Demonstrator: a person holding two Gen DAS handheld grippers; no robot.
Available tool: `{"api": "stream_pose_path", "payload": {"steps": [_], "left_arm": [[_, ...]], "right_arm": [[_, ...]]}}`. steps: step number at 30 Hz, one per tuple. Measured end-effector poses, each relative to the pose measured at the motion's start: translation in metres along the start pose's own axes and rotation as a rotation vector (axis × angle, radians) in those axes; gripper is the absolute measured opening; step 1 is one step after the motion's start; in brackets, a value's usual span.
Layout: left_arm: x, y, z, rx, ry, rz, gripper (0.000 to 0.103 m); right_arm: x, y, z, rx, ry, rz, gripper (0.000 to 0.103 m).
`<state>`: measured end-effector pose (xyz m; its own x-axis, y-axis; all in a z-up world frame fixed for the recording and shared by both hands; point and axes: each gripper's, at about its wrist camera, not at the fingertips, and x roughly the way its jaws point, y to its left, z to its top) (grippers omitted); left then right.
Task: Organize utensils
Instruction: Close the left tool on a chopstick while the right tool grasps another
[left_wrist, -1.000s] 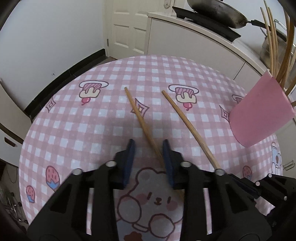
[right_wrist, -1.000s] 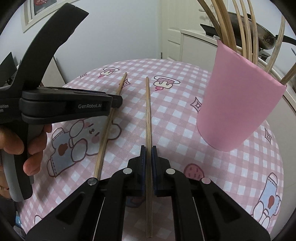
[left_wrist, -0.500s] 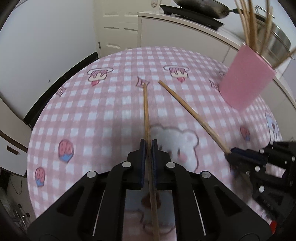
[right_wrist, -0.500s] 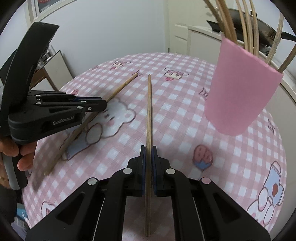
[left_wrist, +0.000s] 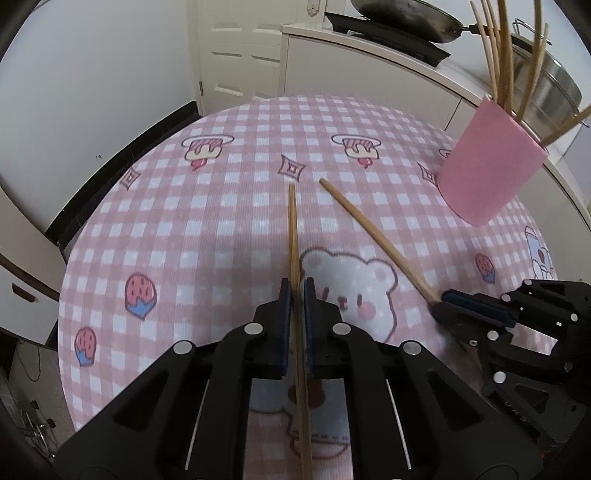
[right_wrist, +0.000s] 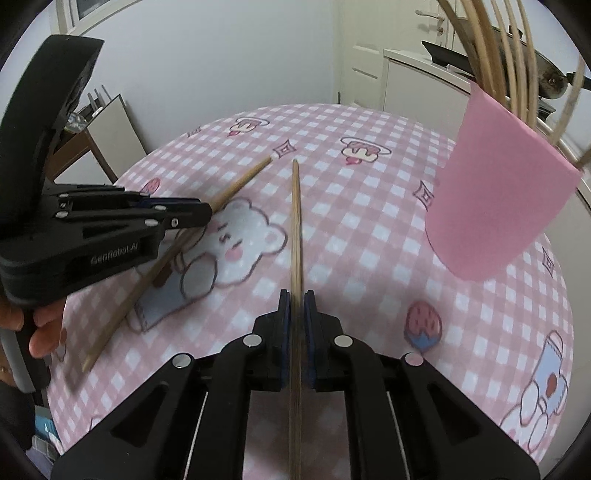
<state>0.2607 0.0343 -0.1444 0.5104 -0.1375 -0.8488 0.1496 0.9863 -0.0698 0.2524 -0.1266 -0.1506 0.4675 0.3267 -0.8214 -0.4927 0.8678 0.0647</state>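
Note:
Two wooden chopsticks are held over the pink checked tablecloth (left_wrist: 177, 229). My left gripper (left_wrist: 295, 284) is shut on one chopstick (left_wrist: 293, 221), which points straight ahead off the cloth. My right gripper (right_wrist: 296, 295) clamps the other chopstick (right_wrist: 295, 221); its jaws are opening slightly with the stick still between the pads. In the right wrist view the left gripper (right_wrist: 207, 212) and its chopstick (right_wrist: 240, 184) are at the left. A pink cup (right_wrist: 498, 206) with several chopsticks in it stands at the right, beyond both grippers.
A person's hand (right_wrist: 44, 325) holds the left gripper's handle. Behind the round table stand a white counter (left_wrist: 369, 74) with a pan (left_wrist: 402, 18) and a steel pot (left_wrist: 546, 81), and a white door (left_wrist: 236, 48). The table's edge drops off at the left.
My left gripper was open around a chopstick lying on the cloth; it has shut on it and raised it. The right gripper has lifted its chopstick a little, still pointing ahead.

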Motion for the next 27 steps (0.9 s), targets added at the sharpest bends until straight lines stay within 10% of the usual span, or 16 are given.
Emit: {"api": "stream_pose_path", "payload": {"steps": [14,19,27], "left_arm": [[0.03,0.012,0.042,-0.029,0.031,0.015,0.008],[0.033,0.015,0.051,-0.03,0.034,-0.001,0.03],[0.037,0.015,0.054,0.001,0.02,0.015,0.029]], "right_arm": [[0.031,-0.005,0.045,-0.018,0.003,-0.025,0.008],[0.04,-0.006,0.058,-0.031,0.01,-0.027,0.008],[0.047,-0.006,0.067,-0.054,0.017,-0.038,0.008]]}}
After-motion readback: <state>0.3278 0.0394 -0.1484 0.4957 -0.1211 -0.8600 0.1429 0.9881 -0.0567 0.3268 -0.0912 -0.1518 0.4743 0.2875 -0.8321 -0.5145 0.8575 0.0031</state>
